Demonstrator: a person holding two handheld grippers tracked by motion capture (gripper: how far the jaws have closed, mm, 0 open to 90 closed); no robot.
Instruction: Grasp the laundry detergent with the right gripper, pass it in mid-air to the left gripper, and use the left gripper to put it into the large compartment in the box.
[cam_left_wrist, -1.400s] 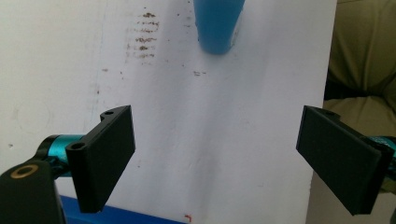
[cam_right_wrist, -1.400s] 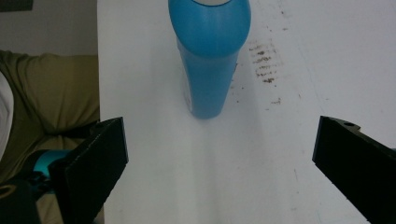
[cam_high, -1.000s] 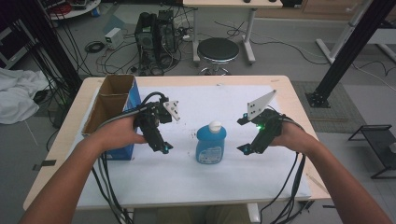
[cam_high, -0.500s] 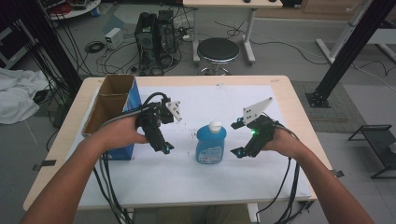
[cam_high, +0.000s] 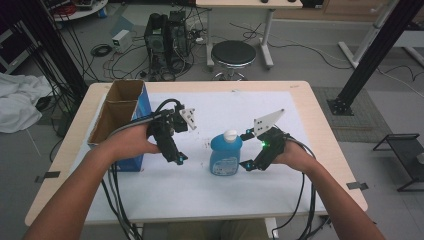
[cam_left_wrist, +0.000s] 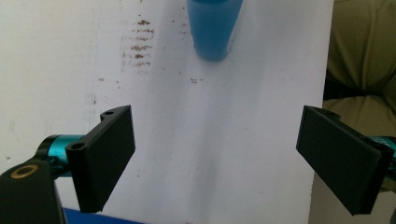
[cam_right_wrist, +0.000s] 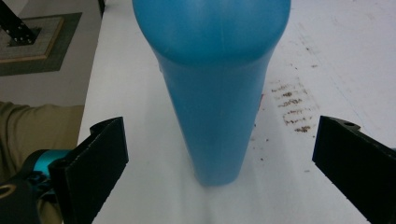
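A blue bottle (cam_high: 226, 157) with a white cap stands upright on the white mat in the middle of the table. My right gripper (cam_high: 247, 165) is open just to the bottle's right, its tips almost at the bottle's base. In the right gripper view the bottle (cam_right_wrist: 215, 88) stands close ahead between the two spread jaws, touching neither. My left gripper (cam_high: 180, 159) is open to the bottle's left, a short gap away. The left gripper view shows the bottle's base (cam_left_wrist: 213, 29) farther off, above the gap between the jaws.
An open cardboard box with a blue side (cam_high: 121, 114) stands at the left of the table, beside my left hand. Brown smudges (cam_left_wrist: 137, 42) mark the white mat (cam_high: 210, 195) near the bottle. Cables trail from both grippers over the table's near edge.
My right gripper has moved left toward the bottle and now sits close at its base. The left gripper has barely shifted. The bottle has not moved.
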